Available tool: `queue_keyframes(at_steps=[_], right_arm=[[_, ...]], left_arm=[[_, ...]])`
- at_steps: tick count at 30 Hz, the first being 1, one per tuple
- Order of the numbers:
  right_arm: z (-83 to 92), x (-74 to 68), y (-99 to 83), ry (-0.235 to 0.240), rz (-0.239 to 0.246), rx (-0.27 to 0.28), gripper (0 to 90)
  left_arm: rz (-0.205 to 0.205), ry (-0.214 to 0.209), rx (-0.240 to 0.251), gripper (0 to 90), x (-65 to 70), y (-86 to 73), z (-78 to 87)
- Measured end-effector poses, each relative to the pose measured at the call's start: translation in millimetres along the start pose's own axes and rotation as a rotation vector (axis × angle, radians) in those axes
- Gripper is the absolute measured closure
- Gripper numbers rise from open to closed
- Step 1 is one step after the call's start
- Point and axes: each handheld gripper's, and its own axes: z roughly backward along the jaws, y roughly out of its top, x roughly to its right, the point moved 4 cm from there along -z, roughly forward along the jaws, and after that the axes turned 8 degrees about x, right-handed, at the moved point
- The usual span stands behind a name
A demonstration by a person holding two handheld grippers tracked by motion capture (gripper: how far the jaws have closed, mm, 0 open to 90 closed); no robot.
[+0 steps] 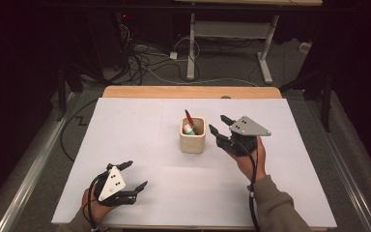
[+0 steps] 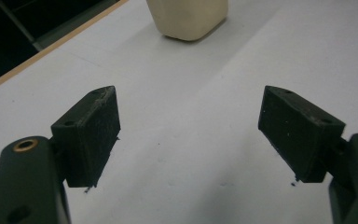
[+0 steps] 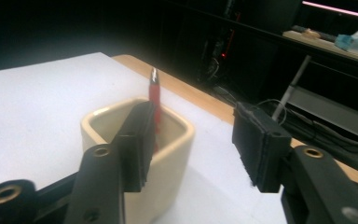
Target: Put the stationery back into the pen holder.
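A cream square cup (image 1: 192,135) stands near the middle of the white table, with a red pen (image 1: 189,118) upright in it and a teal-and-white item beside the pen. My right gripper (image 1: 218,123) hovers just right of the cup, open, with nothing between its pads. In the right gripper view, the cup (image 3: 168,154) and pen (image 3: 154,93) sit close behind that gripper (image 3: 193,135). My left gripper (image 1: 136,174) rests near the front left edge, open and empty. The left gripper view shows its jaws (image 2: 191,116) wide apart and the cup (image 2: 189,18) farther off.
The white table sheet (image 1: 140,125) ends in a wooden strip (image 1: 188,92) at the far edge. Beyond it are cables on the floor and the legs of another desk (image 1: 232,43). Dark surroundings lie on both sides.
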Motion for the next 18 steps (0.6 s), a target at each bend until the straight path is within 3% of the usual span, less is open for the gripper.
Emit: queue_keyframes(at_steps=[3,18], right_arm=[[9.8,4.5,-2.3,0.010,-0.005,-0.015,48.5],[51.3,23.5,-16.6,-0.074,-0.044,-0.125,34.1]], left_arm=[[-0.003,-0.004,-0.001,20.1,1.0,0.1,-0.2],[0.003,-0.016,-0.002,19.9,2.2,-0.4,-0.6]])
